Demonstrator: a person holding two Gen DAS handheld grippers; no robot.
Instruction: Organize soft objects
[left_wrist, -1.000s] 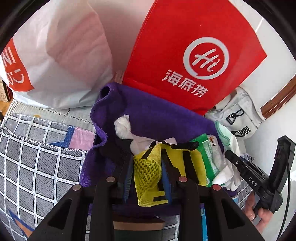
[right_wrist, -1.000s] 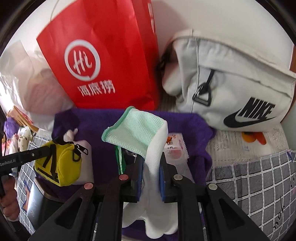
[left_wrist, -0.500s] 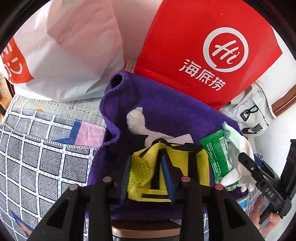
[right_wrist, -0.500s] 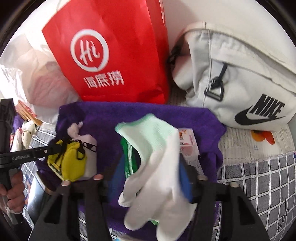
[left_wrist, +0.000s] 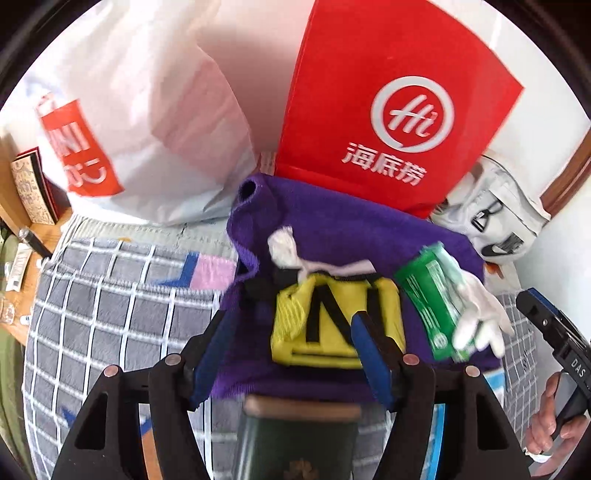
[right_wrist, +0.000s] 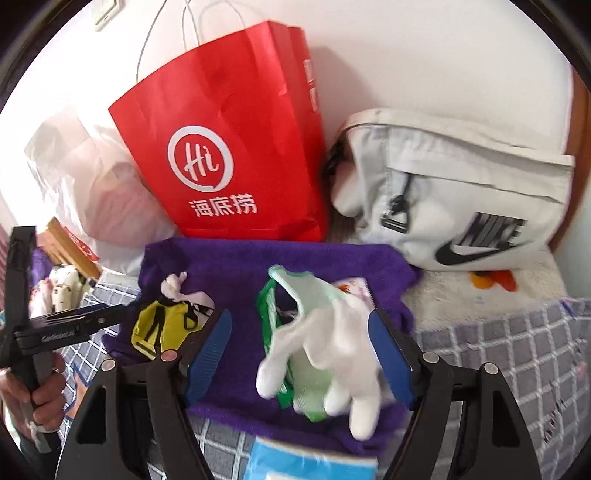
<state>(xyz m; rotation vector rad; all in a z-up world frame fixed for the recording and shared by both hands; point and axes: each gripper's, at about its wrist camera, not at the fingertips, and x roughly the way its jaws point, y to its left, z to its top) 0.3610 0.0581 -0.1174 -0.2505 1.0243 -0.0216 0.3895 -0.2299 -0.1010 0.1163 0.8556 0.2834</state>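
A purple towel (left_wrist: 343, 225) (right_wrist: 251, 266) lies on the bed and carries the soft things. A yellow mesh pouch (left_wrist: 332, 321) (right_wrist: 162, 325) rests on it beside a knotted white cloth (left_wrist: 284, 247) (right_wrist: 177, 288). A white and mint glove (right_wrist: 332, 347) (left_wrist: 476, 310) lies over a green packet (left_wrist: 428, 295) (right_wrist: 269, 317). My left gripper (left_wrist: 295, 350) is open, its jaws either side of the pouch's near edge. My right gripper (right_wrist: 303, 354) is open, with the glove lying loose between its jaws.
A red paper bag (left_wrist: 388, 103) (right_wrist: 229, 147) and a white plastic bag (left_wrist: 129, 122) stand behind the towel. A white Nike bag (right_wrist: 461, 199) lies at the right. A checked grey blanket (left_wrist: 110, 314) covers the bed. A blue packet (right_wrist: 314, 461) lies near.
Both grippers have opened and pulled back. The left let go of the yellow pouch, the right let go of the glove. Both things now lie on the purple towel.
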